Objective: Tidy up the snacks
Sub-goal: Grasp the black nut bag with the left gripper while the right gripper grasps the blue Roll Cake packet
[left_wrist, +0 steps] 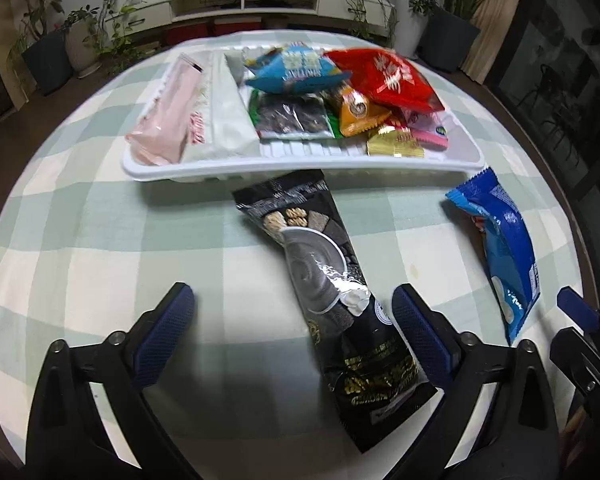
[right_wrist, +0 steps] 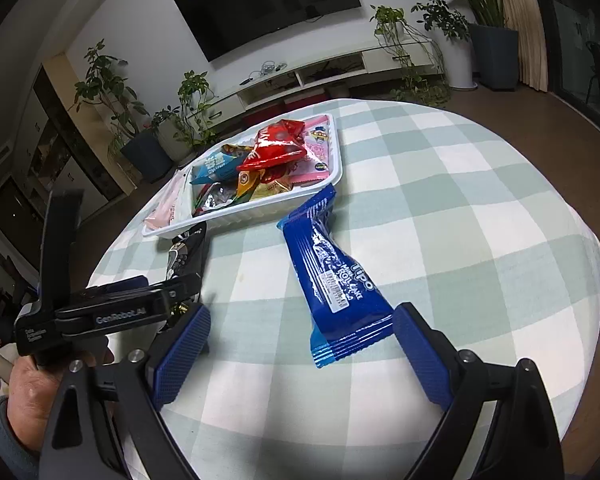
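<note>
The left gripper [left_wrist: 292, 312] is held low over the table, and its two blue fingers [left_wrist: 168, 332] are spread wide. A long black snack packet [left_wrist: 332, 292] is seen lying flat between them, closer to the right-hand finger, and it cannot be told if that finger touches it. Nothing is gripped. The far end of the black packet reaches the front rim of a white tray [left_wrist: 300, 168].

The right gripper [right_wrist: 300, 344] is also held low, and its blue fingers [right_wrist: 180, 356] are spread wide too. The near end of a blue snack packet [right_wrist: 332, 272] is seen lying between the fingertips, but it is not pinched. The far end of this packet points at the tray [right_wrist: 260, 210] and lies just beside its front corner. In the left wrist view the same blue packet [left_wrist: 500, 248] is seen well to the right of the black one.

The tray is filled with snacks. A pink packet [left_wrist: 168, 116] and a white packet [left_wrist: 226, 116] are laid side by side in its left part. In its right part a red bag [left_wrist: 384, 76] is piled on top, with a light blue bag [left_wrist: 296, 70], a dark packet with green edges [left_wrist: 292, 116], an orange packet [left_wrist: 358, 114] and a gold packet [left_wrist: 396, 144] around and under it.

Everything is set on a table covered with a green and white checked cloth [right_wrist: 460, 216]. Behind the table, potted plants [right_wrist: 140, 120], a white low cabinet [right_wrist: 320, 76] and a dark TV [right_wrist: 268, 0] on the wall are seen.
</note>
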{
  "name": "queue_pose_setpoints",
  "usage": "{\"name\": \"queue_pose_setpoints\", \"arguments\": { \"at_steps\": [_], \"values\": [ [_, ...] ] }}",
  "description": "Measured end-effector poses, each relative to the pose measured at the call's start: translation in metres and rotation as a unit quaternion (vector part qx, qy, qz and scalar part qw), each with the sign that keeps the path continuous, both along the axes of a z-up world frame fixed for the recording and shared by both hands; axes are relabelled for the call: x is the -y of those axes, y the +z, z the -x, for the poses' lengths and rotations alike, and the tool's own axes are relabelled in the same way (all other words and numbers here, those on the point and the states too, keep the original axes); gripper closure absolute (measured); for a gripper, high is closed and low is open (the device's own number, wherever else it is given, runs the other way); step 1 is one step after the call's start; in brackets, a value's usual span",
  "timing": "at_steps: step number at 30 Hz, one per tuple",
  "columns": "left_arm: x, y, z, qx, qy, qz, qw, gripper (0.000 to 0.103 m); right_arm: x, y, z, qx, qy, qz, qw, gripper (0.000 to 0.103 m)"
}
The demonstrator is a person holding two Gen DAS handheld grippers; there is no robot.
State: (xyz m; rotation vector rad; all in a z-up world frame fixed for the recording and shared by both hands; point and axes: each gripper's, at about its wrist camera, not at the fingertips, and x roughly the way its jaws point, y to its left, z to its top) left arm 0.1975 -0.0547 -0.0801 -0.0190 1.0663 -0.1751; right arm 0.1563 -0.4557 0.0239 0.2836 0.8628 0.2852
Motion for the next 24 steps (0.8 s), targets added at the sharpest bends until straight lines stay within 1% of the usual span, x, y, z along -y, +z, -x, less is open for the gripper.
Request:
{"name": "queue_pose_setpoints", "arguments": {
  "at_steps": [1, 3, 5, 6, 8, 14, 18, 24],
  "values": [
    [0.000, -0.002, -0.001, -0.004, -0.003, 0.007, 1.0000, 0.015, 0.000, -0.001, 0.000, -0.001, 0.001, 0.002, 1.000, 0.008],
    [0.001, -0.003, -0.003, 0.001, -0.007, 0.000, 1.0000, 0.021, -0.002, -0.001, 0.000, -0.001, 0.002, 0.003, 1.000, 0.008],
    [0.002, -0.002, -0.005, 0.002, -0.009, -0.002, 1.0000, 0.032, -0.002, -0.001, 0.000, -0.001, 0.002, 0.004, 1.000, 0.008],
    [0.001, -0.002, -0.007, 0.002, -0.011, -0.001, 0.9999, 0.035, -0.002, -0.002, 0.000, -0.002, 0.002, 0.005, 1.000, 0.008],
    [0.000, -0.001, -0.010, 0.004, -0.014, -0.003, 0.9999, 0.048, -0.003, -0.002, 0.000, -0.003, 0.003, 0.008, 1.000, 0.008],
    [-0.003, 0.000, -0.009, 0.008, -0.025, -0.007, 0.9996, 0.069, -0.005, -0.004, -0.001, -0.005, 0.002, 0.014, 1.000, 0.008],
    [-0.005, -0.001, -0.005, 0.010, -0.040, -0.006, 0.9991, 0.076, -0.005, -0.006, -0.005, -0.017, 0.005, 0.016, 1.000, 0.008],
    [-0.009, 0.000, 0.012, 0.011, -0.067, -0.005, 0.9977, 0.078, -0.008, -0.004, -0.018, -0.028, 0.025, 0.051, 0.998, 0.008]
  ]
}}
